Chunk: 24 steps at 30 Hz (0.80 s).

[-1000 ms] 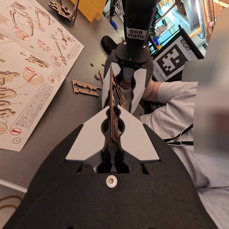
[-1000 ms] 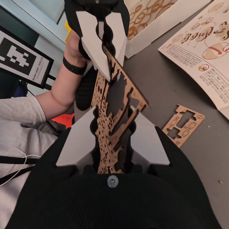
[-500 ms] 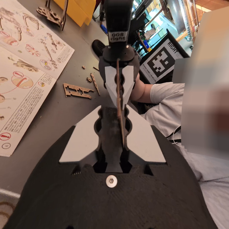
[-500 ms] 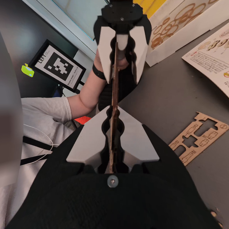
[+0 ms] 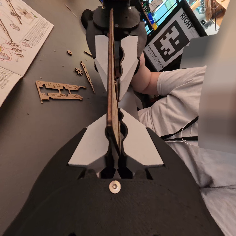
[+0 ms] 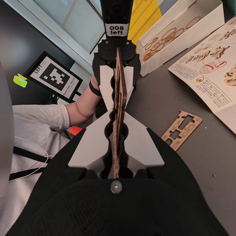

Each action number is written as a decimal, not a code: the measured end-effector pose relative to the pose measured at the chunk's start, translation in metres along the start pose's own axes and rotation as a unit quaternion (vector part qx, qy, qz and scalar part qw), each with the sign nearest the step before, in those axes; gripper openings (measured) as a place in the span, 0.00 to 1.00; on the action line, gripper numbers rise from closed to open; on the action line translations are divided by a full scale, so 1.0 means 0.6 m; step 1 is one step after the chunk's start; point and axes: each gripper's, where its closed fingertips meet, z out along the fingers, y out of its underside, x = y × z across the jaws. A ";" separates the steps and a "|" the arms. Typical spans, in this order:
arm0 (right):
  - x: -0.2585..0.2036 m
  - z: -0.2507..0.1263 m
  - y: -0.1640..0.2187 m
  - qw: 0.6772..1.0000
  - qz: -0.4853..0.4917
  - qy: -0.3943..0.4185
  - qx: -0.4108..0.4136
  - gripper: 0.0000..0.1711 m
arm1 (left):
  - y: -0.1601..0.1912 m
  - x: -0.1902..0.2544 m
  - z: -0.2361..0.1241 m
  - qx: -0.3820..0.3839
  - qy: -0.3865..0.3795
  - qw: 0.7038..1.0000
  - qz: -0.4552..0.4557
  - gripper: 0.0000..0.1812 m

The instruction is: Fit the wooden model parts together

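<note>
Sheet of laser-cut wood is what I have between both tools, held edge-on in the air above the grey table, so I see little more than its thin rim. Nearest me in the left wrist view, my left gripper is closed on the sheet's near end, its white fingers pinching the wood from both sides. Just beyond, my right gripper faces mine and takes the far end; its jaws stand a little wider, and the right wrist view shows the sheet running deep into them, so I judge it gripped there too, though contact on one side is hard to make out.

On the table past the grippers lies a smaller fret with parts partly punched out, then a thin strip, a small gear and a tiny ring. Farther off are the instruction sheets and, in the right wrist view, a white box.

As I read it, the work is early: a few pieces are freed, nothing visible is joined. Parts must still be pressed from this sheet and slotted together.
</note>
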 end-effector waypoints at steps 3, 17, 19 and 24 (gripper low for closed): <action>0.001 -0.001 -0.003 1.000 0.006 0.000 0.007 0.02 | -0.003 -0.002 -0.001 0.012 0.021 0.999 -0.033 0.01; 0.003 0.008 0.007 1.000 0.019 -0.010 -0.006 0.01 | -0.002 -0.004 0.004 0.005 0.004 1.000 -0.025 0.01; 0.005 0.006 0.005 1.000 0.013 -0.001 -0.003 0.01 | 0.005 -0.005 0.004 -0.006 0.003 1.000 -0.027 0.01; 0.006 0.005 0.004 1.000 0.018 -0.006 0.001 0.02 | 0.004 -0.006 0.005 -0.006 -0.002 1.000 -0.024 0.01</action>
